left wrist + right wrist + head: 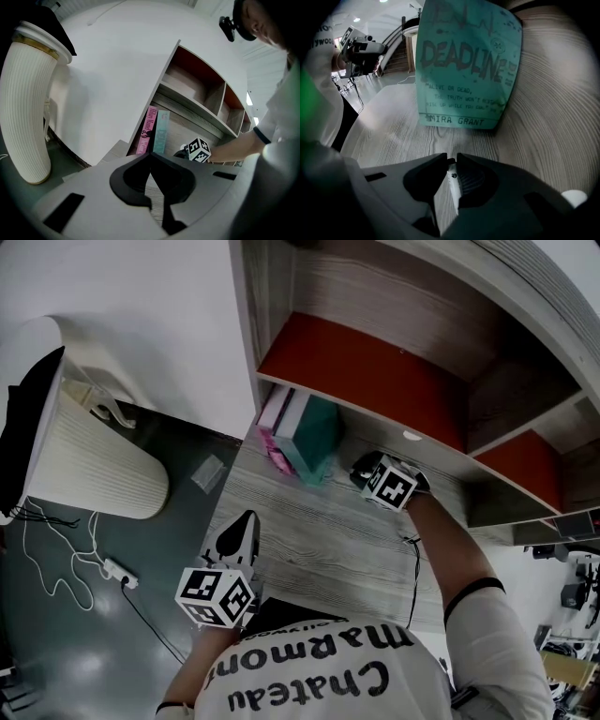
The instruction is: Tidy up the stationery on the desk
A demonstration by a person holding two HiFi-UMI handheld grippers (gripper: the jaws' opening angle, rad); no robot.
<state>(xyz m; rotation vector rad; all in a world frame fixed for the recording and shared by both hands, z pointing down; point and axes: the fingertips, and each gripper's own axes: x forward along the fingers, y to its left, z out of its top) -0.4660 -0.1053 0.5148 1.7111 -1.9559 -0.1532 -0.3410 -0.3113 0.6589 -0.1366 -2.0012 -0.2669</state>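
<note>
Two books (302, 432) already stood at the back of the desk (319, 540). My right gripper (359, 469) was clamped on a thin white pen (452, 180) just before them. My left gripper (247, 519) sat closed and empty, so stowing the pen remained.

- The grey wood-grain desk (319, 540) is seen steeply from above in the head view.
- The upright teal book (466, 65) is shared by all views and is seen nearest in the right gripper view.

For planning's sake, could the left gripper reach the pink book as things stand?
Probably yes: only bare desk lies between the left gripper and the pink book; its shut, empty jaws must open.
</note>
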